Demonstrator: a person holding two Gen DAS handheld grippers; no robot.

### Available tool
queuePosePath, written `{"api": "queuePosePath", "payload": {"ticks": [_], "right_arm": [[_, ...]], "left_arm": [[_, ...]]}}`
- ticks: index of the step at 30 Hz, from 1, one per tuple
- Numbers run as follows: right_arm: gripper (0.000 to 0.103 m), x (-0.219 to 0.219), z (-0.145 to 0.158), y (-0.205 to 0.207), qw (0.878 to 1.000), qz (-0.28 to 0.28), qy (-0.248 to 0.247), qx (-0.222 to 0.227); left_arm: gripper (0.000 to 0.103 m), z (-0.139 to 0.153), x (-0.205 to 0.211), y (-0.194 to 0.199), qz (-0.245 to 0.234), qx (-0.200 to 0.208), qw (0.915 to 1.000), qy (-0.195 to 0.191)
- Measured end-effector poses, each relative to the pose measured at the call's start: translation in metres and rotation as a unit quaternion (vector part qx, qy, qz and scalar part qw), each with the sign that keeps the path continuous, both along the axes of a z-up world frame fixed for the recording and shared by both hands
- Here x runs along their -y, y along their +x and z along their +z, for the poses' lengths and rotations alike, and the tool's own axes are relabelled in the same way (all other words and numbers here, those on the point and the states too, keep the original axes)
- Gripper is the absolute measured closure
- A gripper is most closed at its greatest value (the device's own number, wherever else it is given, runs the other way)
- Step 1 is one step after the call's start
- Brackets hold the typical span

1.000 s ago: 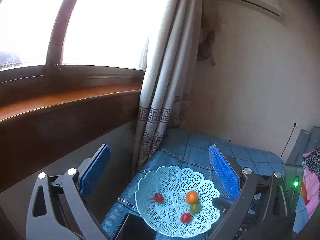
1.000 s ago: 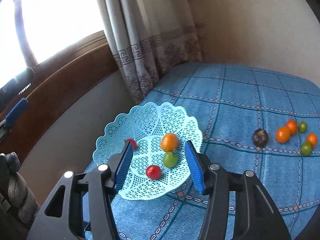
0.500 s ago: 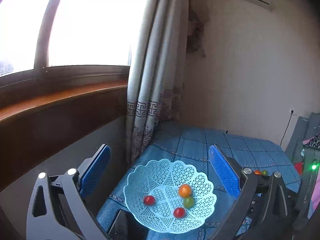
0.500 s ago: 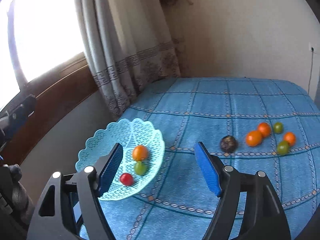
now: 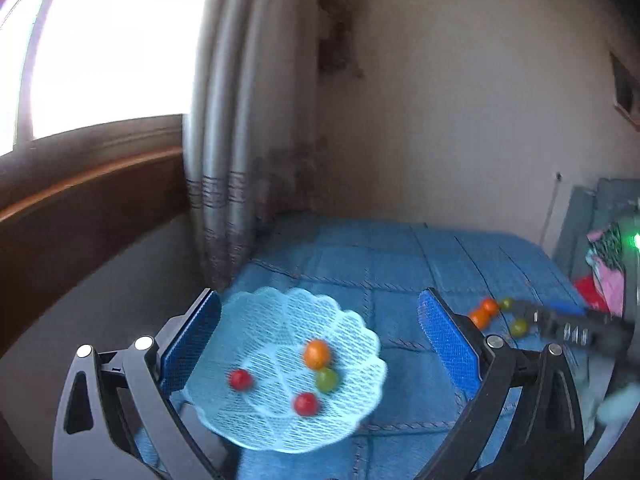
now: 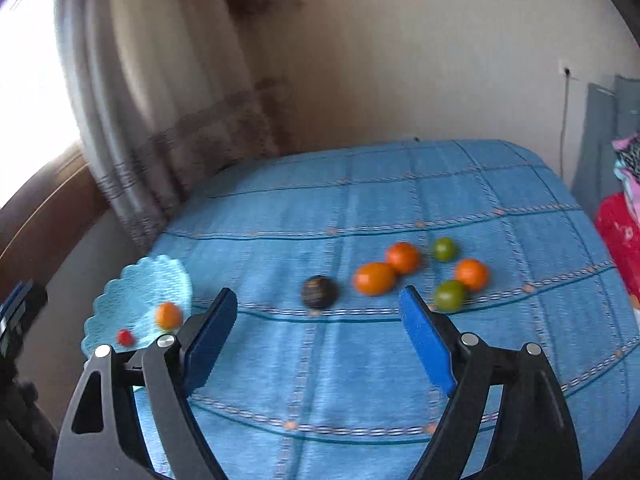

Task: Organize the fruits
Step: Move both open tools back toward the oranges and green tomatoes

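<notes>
Both views are motion-blurred. At lower left the lattice basket (image 5: 256,320) holds an orange fruit (image 5: 317,354), a green one and two red; left gripper (image 5: 319,334) and right gripper (image 6: 318,330) gape wide, empty, loose fruits (image 6: 402,258) right of centre

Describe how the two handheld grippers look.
The left gripper and the right gripper look alike: black angular frames with triangular cut-outs, silver round bolts at the joints, and flat blue textured fingers. No cables, sleeves or hands show.
</notes>
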State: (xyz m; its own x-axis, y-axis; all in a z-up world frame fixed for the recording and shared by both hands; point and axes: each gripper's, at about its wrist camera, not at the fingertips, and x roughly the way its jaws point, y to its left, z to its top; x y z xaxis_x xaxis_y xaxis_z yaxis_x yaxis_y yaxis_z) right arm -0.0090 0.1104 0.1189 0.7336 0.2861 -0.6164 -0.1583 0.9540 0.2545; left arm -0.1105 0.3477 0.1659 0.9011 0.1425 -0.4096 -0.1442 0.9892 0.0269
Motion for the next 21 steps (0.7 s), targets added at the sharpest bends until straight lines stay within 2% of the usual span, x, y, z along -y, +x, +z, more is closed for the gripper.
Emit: {"api": "queuePosePath", "payload": {"ticks": [7, 14, 21], "right_arm": [[0.021, 0.043, -0.011, 0.033, 0.998, -0.032, 0.007, -0.051], [0.021, 0.047, -0.018, 0.052, 0.997, -0.034, -0.012, -0.071], [0.026, 0.066, -0.038, 0.072, 0.993, -0.059, -0.033, -0.102]], "left_arm": [[0.003, -0.025, 0.05, 0.02, -0.057, -0.044, 0.9963, 0.046], [0.003, -0.042, 0.066, 0.039, -0.08, -0.081, 0.9933, 0.016], [0.003, -0.05, 0.078, 0.048, -0.086, -0.09, 0.9919, 0.025]]}}
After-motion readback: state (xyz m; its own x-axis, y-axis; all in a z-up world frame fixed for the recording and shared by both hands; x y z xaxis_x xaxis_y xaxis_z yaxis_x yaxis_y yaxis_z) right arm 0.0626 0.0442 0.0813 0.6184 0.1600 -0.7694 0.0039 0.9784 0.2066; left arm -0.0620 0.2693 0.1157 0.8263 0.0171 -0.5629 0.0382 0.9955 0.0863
